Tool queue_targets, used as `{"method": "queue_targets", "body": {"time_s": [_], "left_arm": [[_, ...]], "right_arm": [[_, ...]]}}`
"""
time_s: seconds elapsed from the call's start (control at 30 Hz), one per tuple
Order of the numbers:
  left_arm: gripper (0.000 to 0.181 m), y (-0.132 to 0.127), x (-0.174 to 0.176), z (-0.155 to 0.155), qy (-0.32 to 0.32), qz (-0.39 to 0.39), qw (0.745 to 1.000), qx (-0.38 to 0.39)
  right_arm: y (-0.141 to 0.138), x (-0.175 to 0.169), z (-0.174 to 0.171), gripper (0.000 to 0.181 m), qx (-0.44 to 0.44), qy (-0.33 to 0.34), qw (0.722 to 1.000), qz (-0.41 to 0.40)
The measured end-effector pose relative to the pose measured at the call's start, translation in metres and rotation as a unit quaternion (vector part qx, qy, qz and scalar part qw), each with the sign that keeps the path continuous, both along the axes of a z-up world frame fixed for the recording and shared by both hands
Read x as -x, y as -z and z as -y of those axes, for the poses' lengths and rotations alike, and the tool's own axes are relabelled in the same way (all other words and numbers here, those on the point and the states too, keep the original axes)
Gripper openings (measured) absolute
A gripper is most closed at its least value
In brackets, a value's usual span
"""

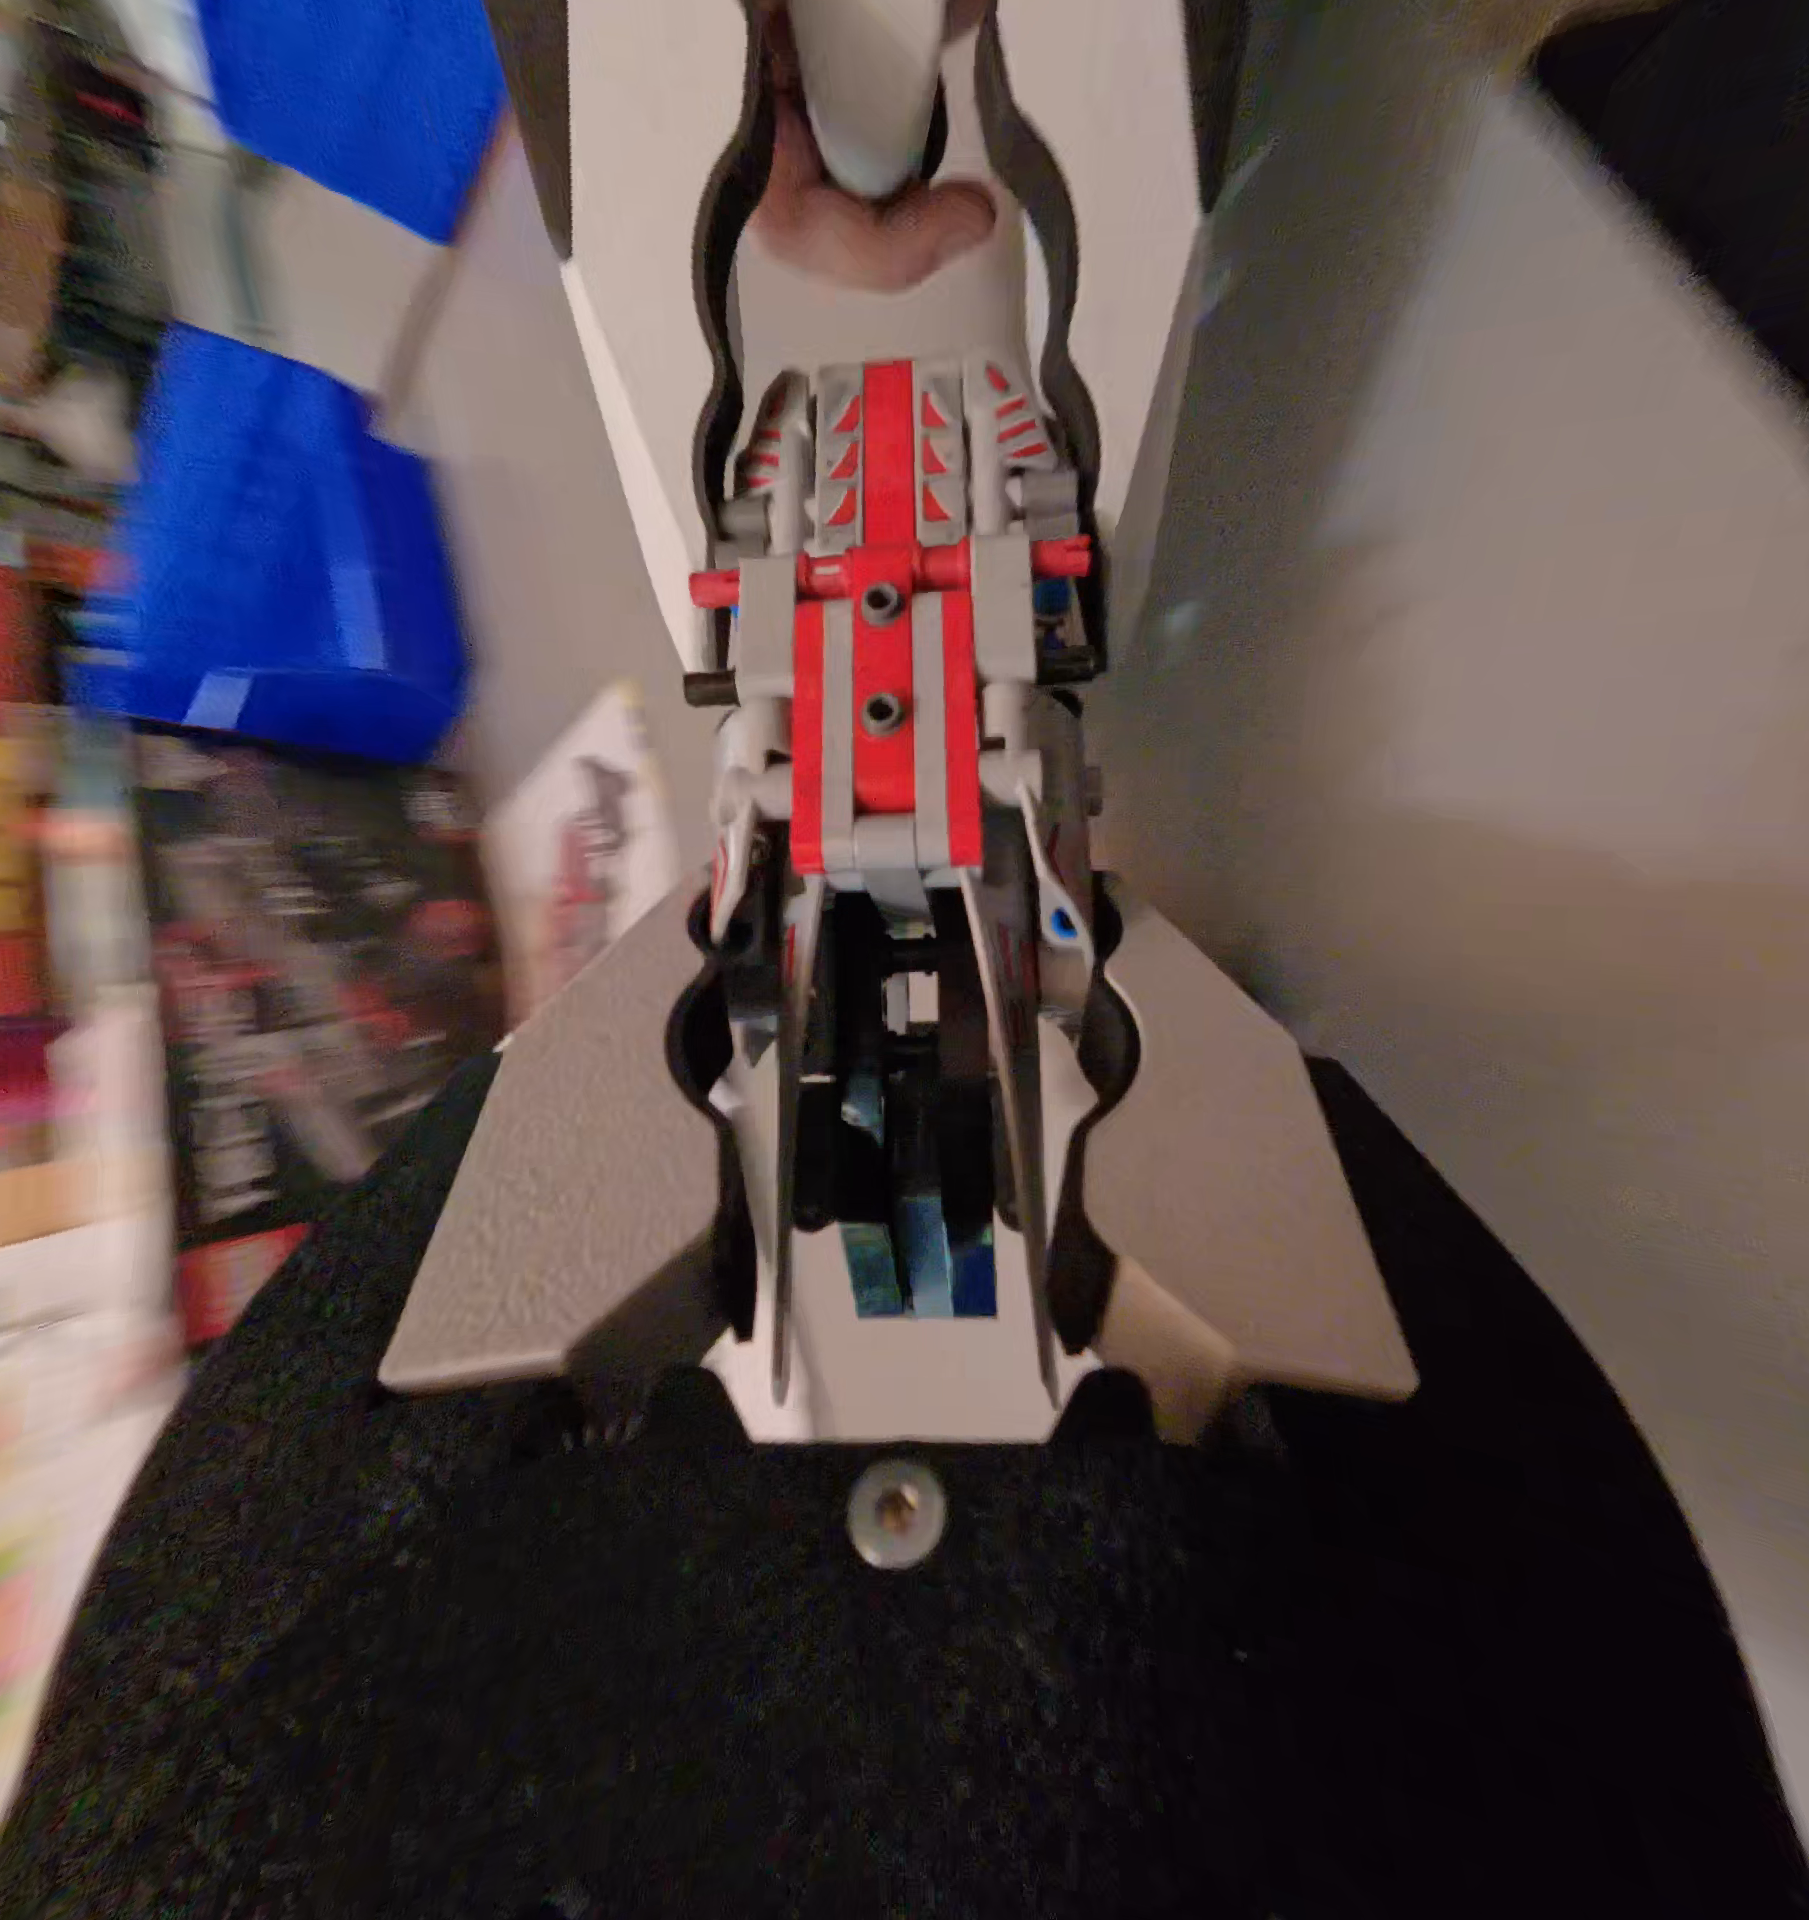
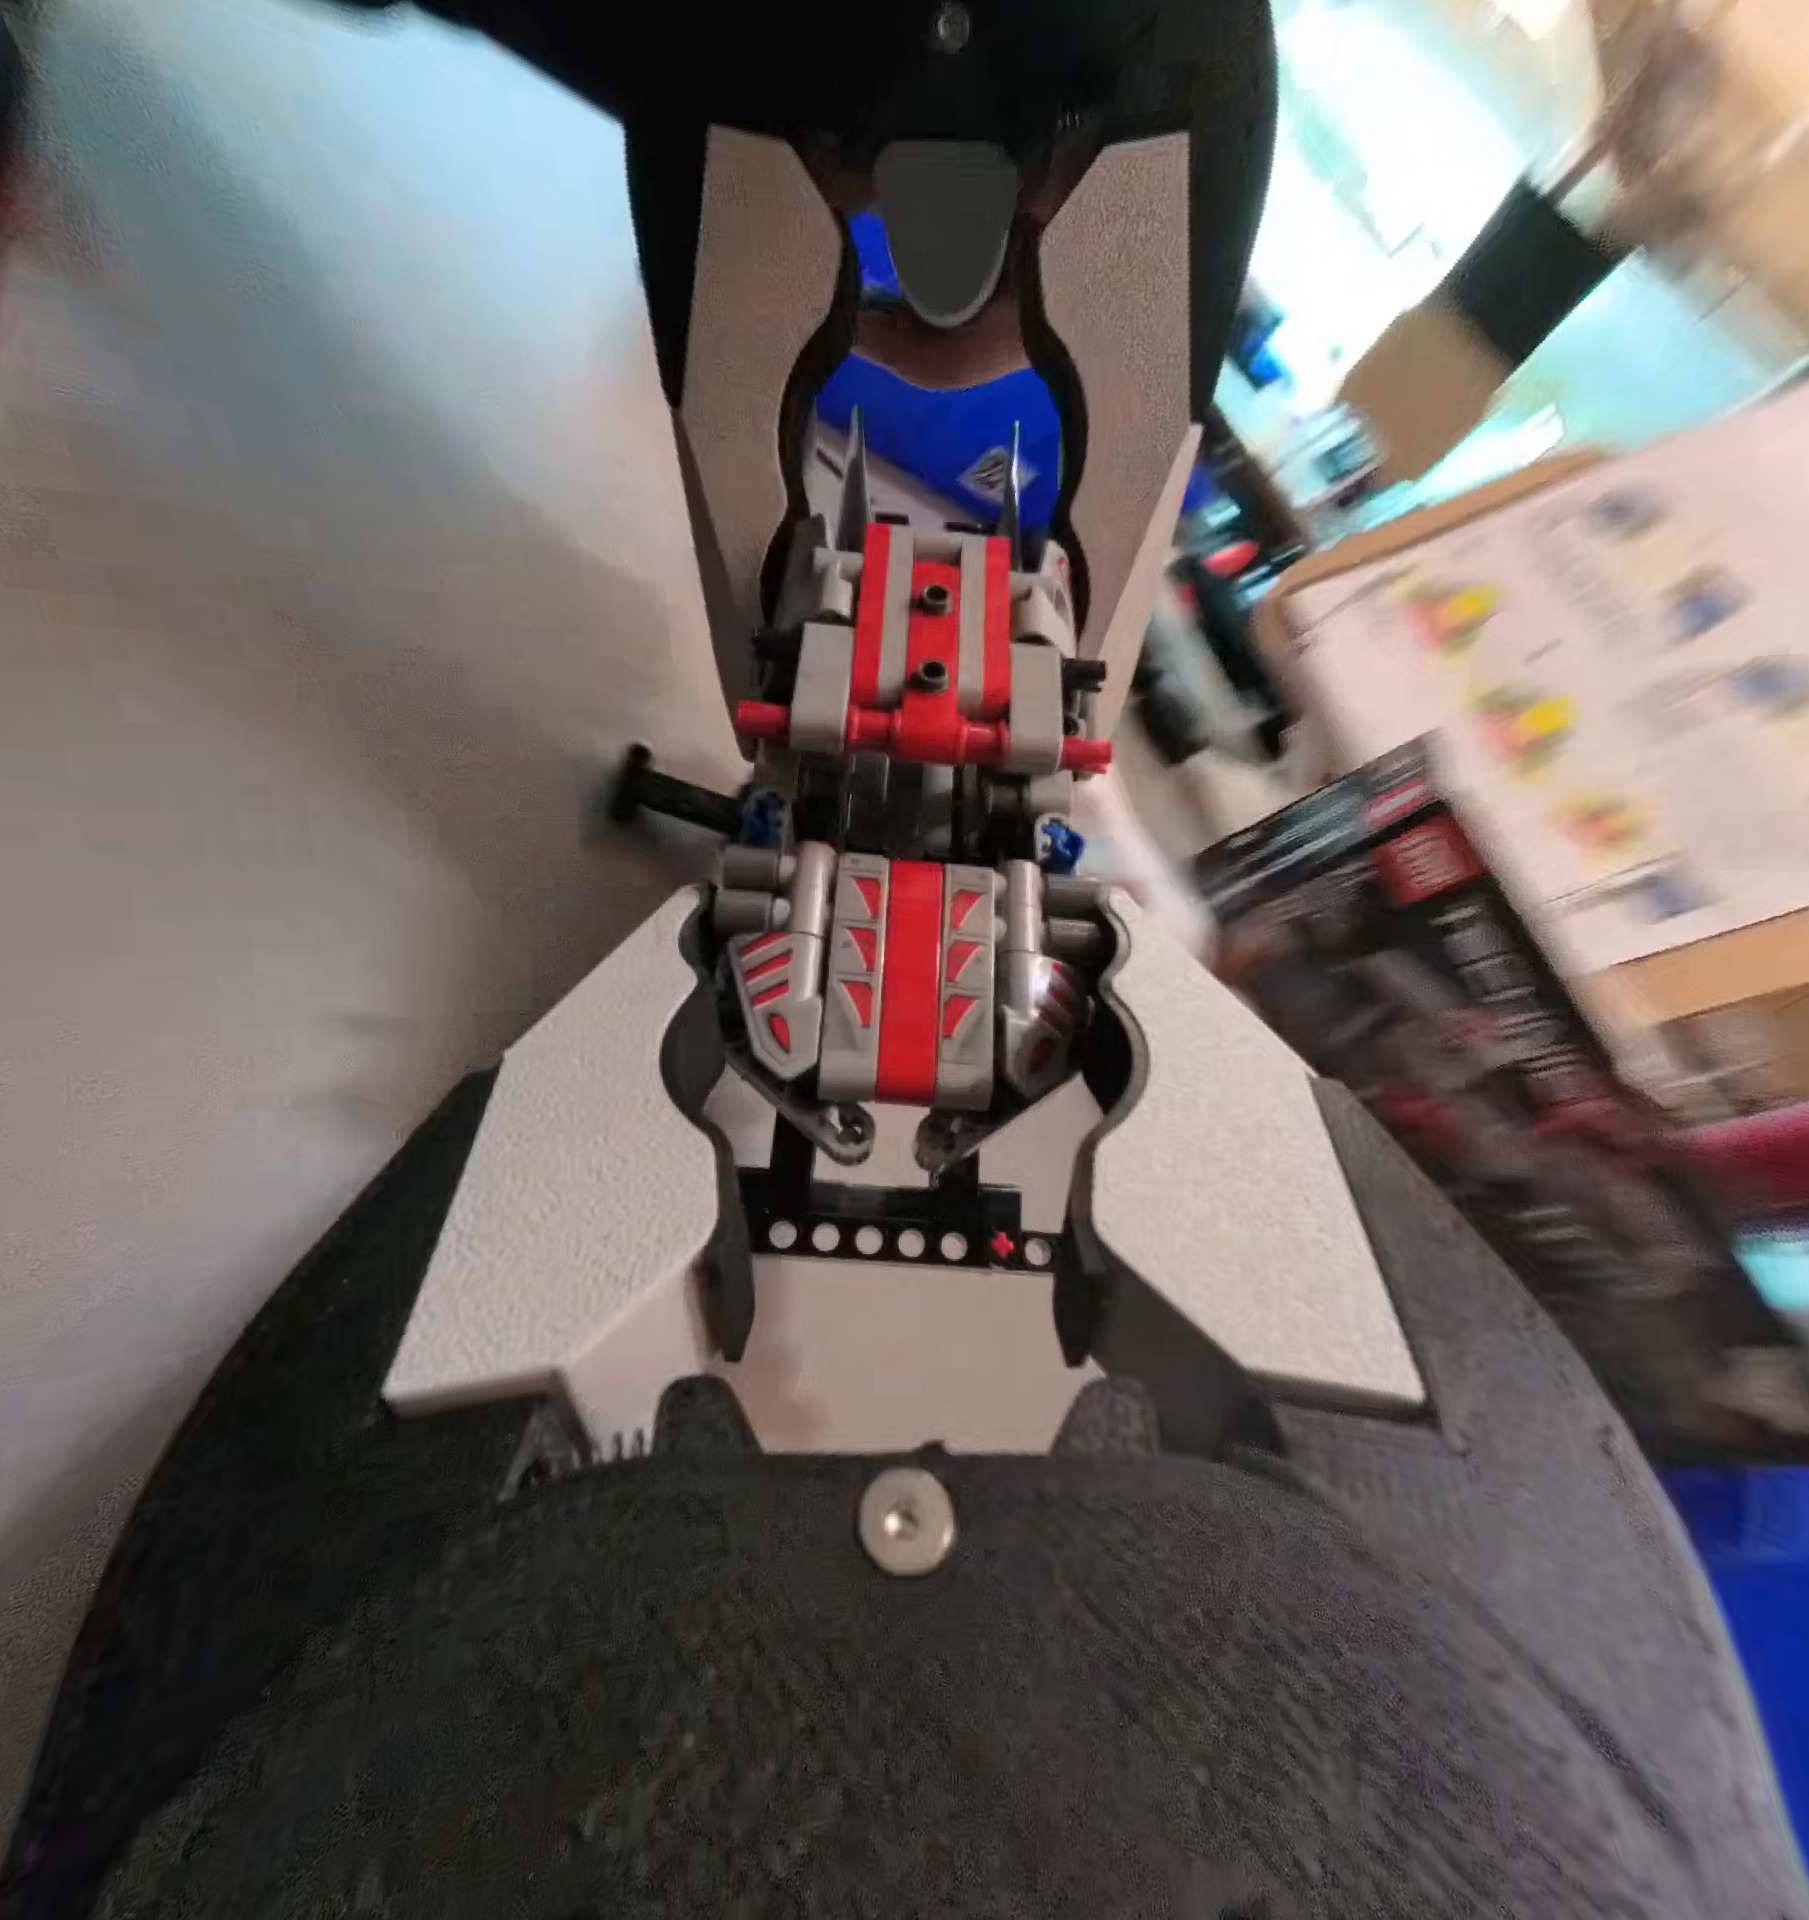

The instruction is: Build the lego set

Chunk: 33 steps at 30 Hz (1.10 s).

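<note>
Between both grippers hangs 1 red-and-grey lego model (image 1: 884, 717), left gripper (image 1: 895, 1091) and right gripper (image 2: 905, 997) fingers clamped on opposite ends; blurred blue bins (image 1: 276, 540) and boxes (image 2: 1399, 935) lie beyond.

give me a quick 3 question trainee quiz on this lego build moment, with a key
1. True or false: the lego model is gripped at both ends, one gripper at each.
2. Multiple choice: which colours cover the model's top panels? A) red and grey B) green and yellow C) all black
3. Fill in: in the right wrist view, the black beam with a row of holes carries one ____ pin.

Key:
1. True. The left gripper and the right gripper each close on an end of the model.
2. A
3. red
</note>
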<state>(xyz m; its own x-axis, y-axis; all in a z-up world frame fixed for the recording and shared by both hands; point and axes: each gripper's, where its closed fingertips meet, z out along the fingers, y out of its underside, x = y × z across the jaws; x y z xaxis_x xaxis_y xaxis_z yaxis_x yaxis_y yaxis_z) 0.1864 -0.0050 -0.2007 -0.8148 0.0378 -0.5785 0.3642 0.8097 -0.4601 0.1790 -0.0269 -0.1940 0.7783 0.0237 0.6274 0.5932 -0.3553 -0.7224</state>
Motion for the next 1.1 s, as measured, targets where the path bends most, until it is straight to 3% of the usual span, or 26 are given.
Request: {"method": "queue_targets", "body": {"time_s": [0.1, 0.17, 0.23, 0.3, 0.47, 0.57, 0.63, 0.7, 0.83, 0.93, 1.03, 1.1], "left_arm": [[0.064, 0.002, -0.003, 0.004, 0.014, -0.225, 0.973, 0.045], [0.064, 0.006, -0.006, 0.007, 0.015, -0.364, 0.93, 0.052], [0.064, 0.01, -0.011, 0.013, 0.007, -0.469, 0.881, 0.06], [0.064, 0.02, -0.015, 0.016, -0.02, -0.558, 0.828, 0.054], [0.064, 0.027, -0.018, 0.018, -0.046, -0.693, 0.716, 0.064], [0.065, 0.032, -0.017, 0.021, -0.048, -0.725, 0.684, 0.068], [0.065, 0.038, -0.016, 0.021, -0.051, -0.721, 0.689, 0.058], [0.065, 0.041, -0.021, 0.023, -0.059, -0.697, 0.711, 0.069], [0.072, 0.035, -0.043, 0.015, -0.102, -0.597, 0.788, 0.113], [0.062, 0.007, -0.064, -0.005, -0.147, -0.446, 0.865, 0.177], [0.051, -0.021, -0.036, -0.03, -0.145, -0.324, 0.915, 0.193], [0.048, -0.018, -0.005, -0.048, -0.158, -0.274, 0.933, 0.17]], "right_arm": [[0.002, -0.005, 0.003, 0.07, 0.015, -0.006, 0.974, -0.228], [0.005, -0.01, 0.006, 0.071, 0.032, -0.016, 0.942, -0.334], [0.012, -0.018, 0.01, 0.072, 0.038, -0.019, 0.924, -0.38], [0.01, -0.029, 0.015, 0.068, 0.015, -0.017, 0.934, -0.356], [-0.002, -0.038, 0.031, 0.058, -0.015, -0.01, 0.969, -0.248], [0.01, -0.037, 0.03, 0.048, 0.038, -0.017, 0.971, -0.235], [0.02, -0.039, 0.027, 0.044, 0.069, -0.028, 0.972, -0.224], [0.019, -0.038, 0.025, 0.038, 0.072, -0.054, 0.969, -0.231], [0.021, -0.047, 0.023, 0.032, 0.071, -0.065, 0.96, -0.264], [0.024, -0.058, 0.018, 0.03, 0.057, -0.055, 0.95, -0.301], [0.026, -0.065, 0.015, 0.03, 0.043, -0.061, 0.94, -0.332], [0.027, -0.069, 0.014, 0.03, 0.04, -0.069, 0.937, -0.34]]}}
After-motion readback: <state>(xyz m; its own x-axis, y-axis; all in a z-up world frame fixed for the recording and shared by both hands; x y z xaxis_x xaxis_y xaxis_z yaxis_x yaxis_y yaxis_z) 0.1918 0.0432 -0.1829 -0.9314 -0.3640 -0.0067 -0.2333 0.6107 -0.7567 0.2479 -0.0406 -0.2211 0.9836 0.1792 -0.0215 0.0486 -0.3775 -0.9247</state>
